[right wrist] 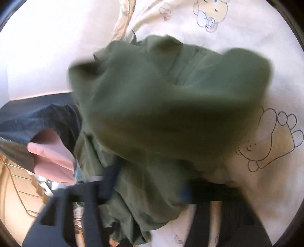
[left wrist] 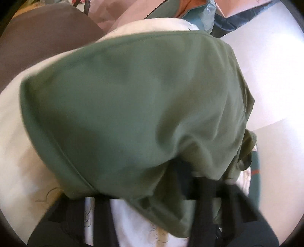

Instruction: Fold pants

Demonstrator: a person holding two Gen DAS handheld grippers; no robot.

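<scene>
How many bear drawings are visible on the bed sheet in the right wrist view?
2: one bear drawing at the top, another at the right edge. The green pants may hide more.

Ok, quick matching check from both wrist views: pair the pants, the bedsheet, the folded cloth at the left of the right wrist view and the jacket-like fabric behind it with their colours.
Things:
1. pants
2. bedsheet
3. folded cloth
4. jacket-like fabric

Colours:
A. pink
B. cream with bear drawings
C. dark navy
D. olive green

Pairs: 1-D, 2-B, 3-A, 4-C
</scene>
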